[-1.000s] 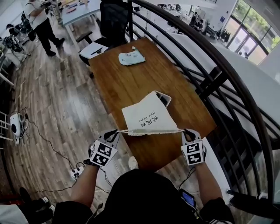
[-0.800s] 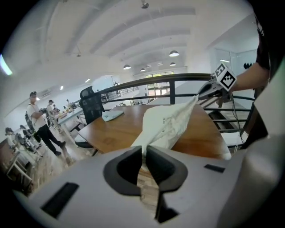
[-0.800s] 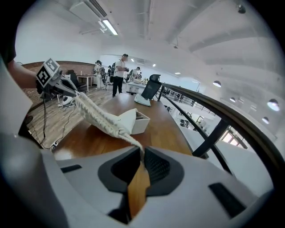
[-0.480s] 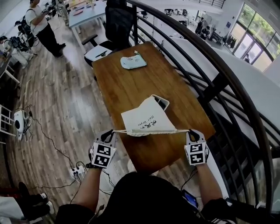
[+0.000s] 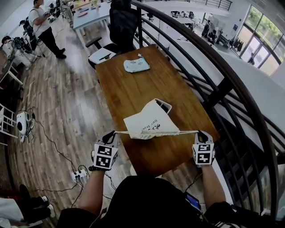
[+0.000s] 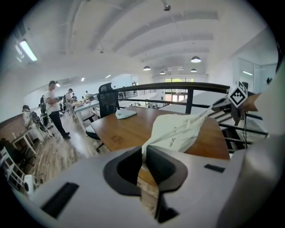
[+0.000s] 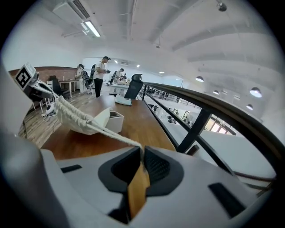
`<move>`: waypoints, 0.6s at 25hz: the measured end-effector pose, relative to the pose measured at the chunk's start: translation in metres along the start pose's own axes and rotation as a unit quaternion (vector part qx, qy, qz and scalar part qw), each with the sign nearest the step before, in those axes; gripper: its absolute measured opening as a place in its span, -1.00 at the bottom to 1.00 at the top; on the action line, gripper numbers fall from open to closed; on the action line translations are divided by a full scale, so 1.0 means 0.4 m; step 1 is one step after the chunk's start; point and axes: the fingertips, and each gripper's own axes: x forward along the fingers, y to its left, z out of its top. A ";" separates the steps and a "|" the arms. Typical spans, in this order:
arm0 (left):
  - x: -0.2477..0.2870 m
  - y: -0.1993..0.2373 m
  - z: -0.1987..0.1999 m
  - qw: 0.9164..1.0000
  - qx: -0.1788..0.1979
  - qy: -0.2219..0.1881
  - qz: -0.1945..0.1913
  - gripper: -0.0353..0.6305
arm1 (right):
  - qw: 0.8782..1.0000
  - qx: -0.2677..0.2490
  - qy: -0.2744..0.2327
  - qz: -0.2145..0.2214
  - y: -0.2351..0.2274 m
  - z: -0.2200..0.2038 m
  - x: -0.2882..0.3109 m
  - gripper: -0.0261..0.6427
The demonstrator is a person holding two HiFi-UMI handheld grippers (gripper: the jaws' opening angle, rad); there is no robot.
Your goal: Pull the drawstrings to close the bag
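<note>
Two drawstrings run taut | left gripper, right gripper each clamped on one | bag likely light, floppy | hold cord ends

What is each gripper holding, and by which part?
Both pinch the bag's drawstrings: left gripper the left end, right gripper the right end.

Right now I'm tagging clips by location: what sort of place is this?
Probably an open-plan office or lab on an upper level: a wooden table beside a curved black railing, a black office chair, and a person standing near a workbench.
</note>
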 end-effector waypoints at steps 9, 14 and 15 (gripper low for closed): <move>0.013 0.011 0.030 1.000 0.007 -0.004 0.027 -0.79 | 1.000 -0.019 -0.008 -0.004 -0.004 0.010 0.017 -0.85; 0.008 0.023 0.020 0.999 0.032 0.008 0.042 -0.79 | 0.998 -0.069 -0.007 -0.013 0.006 0.010 0.005 -0.85; 0.009 0.027 0.018 0.998 0.046 0.012 0.045 -0.79 | 0.997 -0.072 -0.007 -0.013 0.005 0.009 0.006 -0.85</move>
